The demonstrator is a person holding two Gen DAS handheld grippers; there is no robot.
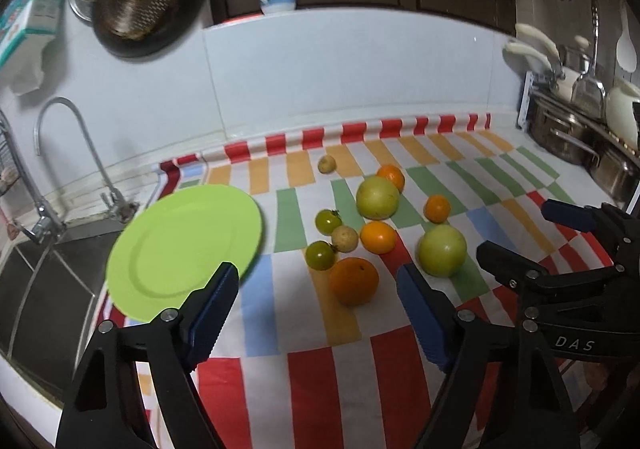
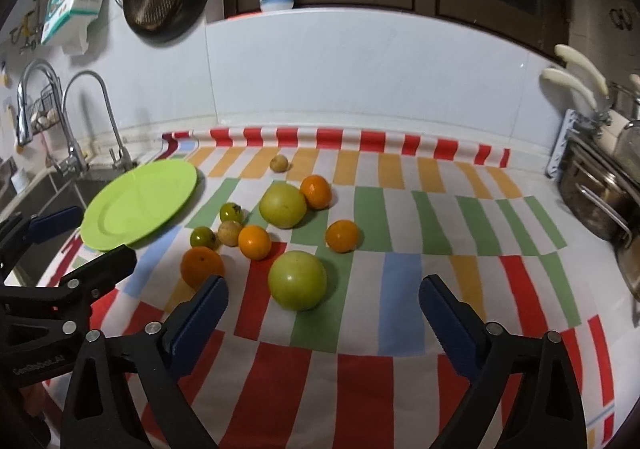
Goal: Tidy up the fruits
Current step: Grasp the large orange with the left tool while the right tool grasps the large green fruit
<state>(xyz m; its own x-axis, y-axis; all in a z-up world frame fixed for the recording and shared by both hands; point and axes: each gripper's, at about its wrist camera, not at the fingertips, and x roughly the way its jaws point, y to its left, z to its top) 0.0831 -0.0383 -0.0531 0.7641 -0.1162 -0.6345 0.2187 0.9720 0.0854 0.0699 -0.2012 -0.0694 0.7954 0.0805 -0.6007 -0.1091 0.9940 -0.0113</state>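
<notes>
Blue-padded fingers fill the bottom of both views. The left gripper [image 1: 318,293] is spread wide with nothing between its pads, and the right gripper [image 2: 324,303] is equally released and empty — both hang above the striped cloth [image 1: 308,381] without touching any fruit.

Just beyond the left gripper, at centre frame, sits the large orange [image 1: 353,281], nearest of the scattered pile. Around it lie two green tomatoes [image 1: 320,255], a pale brown fruit [image 1: 345,238], smaller oranges [image 1: 378,237] and two big green fruits [image 1: 442,251], with one small brown fruit apart toward the upper middle. In the right wrist view a big green fruit [image 2: 298,280] lies almost between the open fingers, lower centre.

At left of centre the green plate [image 1: 160,249] lies bare, hanging partly over the sink [image 1: 44,289].

No fruit appears to have been sorted yet, so this looks like the opening reach. The next move probably calls for lowering one gripper around the nearest fruit — centring the pads on its widest part, since round fruit could roll on the cloth — then carrying it to the plate.
</notes>
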